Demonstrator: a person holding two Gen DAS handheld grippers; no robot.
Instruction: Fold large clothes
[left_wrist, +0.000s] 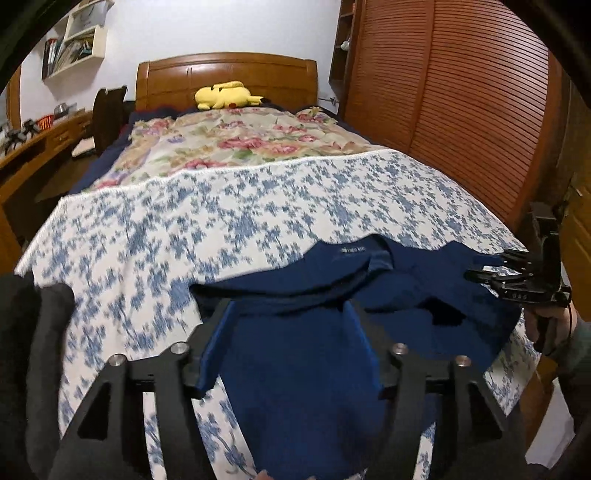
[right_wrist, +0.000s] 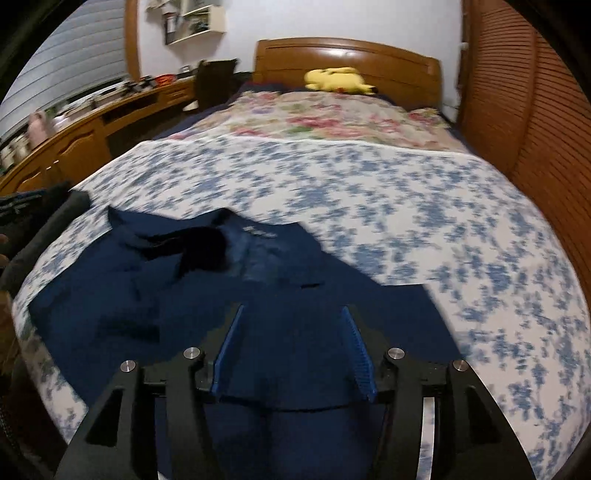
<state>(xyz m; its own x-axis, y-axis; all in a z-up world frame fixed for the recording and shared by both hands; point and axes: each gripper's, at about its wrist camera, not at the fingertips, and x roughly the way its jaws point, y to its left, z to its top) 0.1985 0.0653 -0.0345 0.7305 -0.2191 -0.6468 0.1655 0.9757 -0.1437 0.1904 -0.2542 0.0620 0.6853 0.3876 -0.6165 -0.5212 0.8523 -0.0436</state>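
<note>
A navy blue garment (left_wrist: 388, 295) lies rumpled at the near end of the bed, collar and label facing away; it also shows in the right wrist view (right_wrist: 177, 295). My left gripper (left_wrist: 288, 310) is open, its blue-padded fingers (left_wrist: 214, 347) spread over the near part of the cloth, which drapes between them. My right gripper (right_wrist: 293, 317) is open too, its fingers (right_wrist: 356, 354) over the garment's near edge. In the left wrist view the right gripper (left_wrist: 491, 271) shows at the garment's right edge.
The bed has a blue-and-white floral sheet (left_wrist: 221, 214) and a pink floral blanket (left_wrist: 240, 140) beyond it. A yellow plush toy (left_wrist: 225, 95) lies by the wooden headboard (left_wrist: 225, 74). A slatted wooden wardrobe (left_wrist: 461, 110) stands right, a desk (right_wrist: 92, 122) left.
</note>
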